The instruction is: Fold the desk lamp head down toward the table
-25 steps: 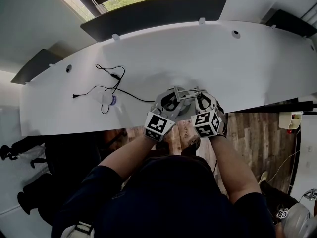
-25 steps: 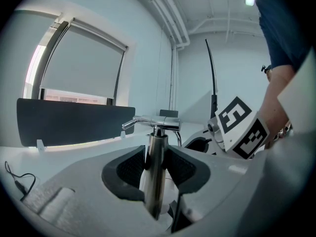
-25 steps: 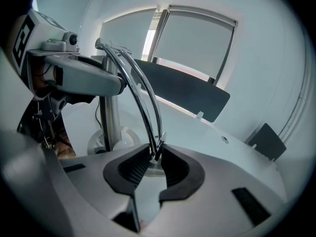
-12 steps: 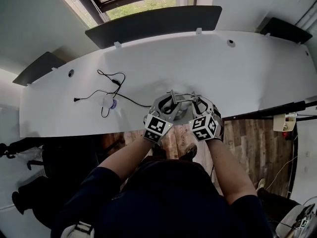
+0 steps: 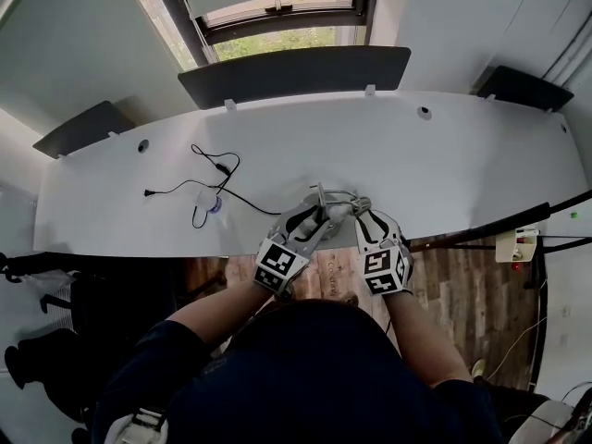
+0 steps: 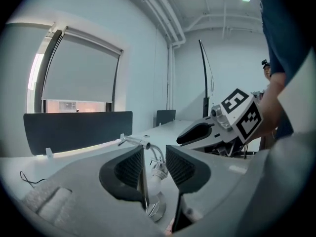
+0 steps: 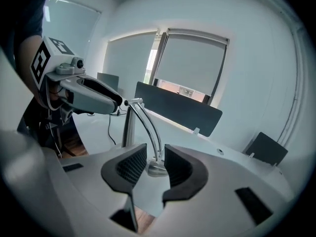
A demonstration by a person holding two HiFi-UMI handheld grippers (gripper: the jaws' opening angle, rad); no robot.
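Observation:
The chrome desk lamp [image 5: 326, 200] stands near the desk's front edge. In the right gripper view its round base [image 7: 157, 169] lies beyond the jaws. Its curved arm rises to a joint [image 7: 132, 102], from which the silver head [image 7: 129, 127] hangs straight down. My left gripper [image 5: 314, 216] is open just left of the lamp. The lamp's arm and white neck [image 6: 156, 176] show in the gap between its pads, untouched. My right gripper [image 5: 363, 213] is open just right of the lamp, nothing pressed between its pads. The left gripper's fingertips [image 7: 116, 99] hover beside the joint.
The long white desk [image 5: 453, 160] carries a thin black cable [image 5: 209, 176] with a small white plug to the lamp's left. A dark divider panel [image 5: 296, 67] runs along its far edge. A power strip [image 5: 516, 245] lies on the wood floor at right.
Both grippers have drawn back from the lamp toward me and lifted a little. The head view has tilted up toward the window.

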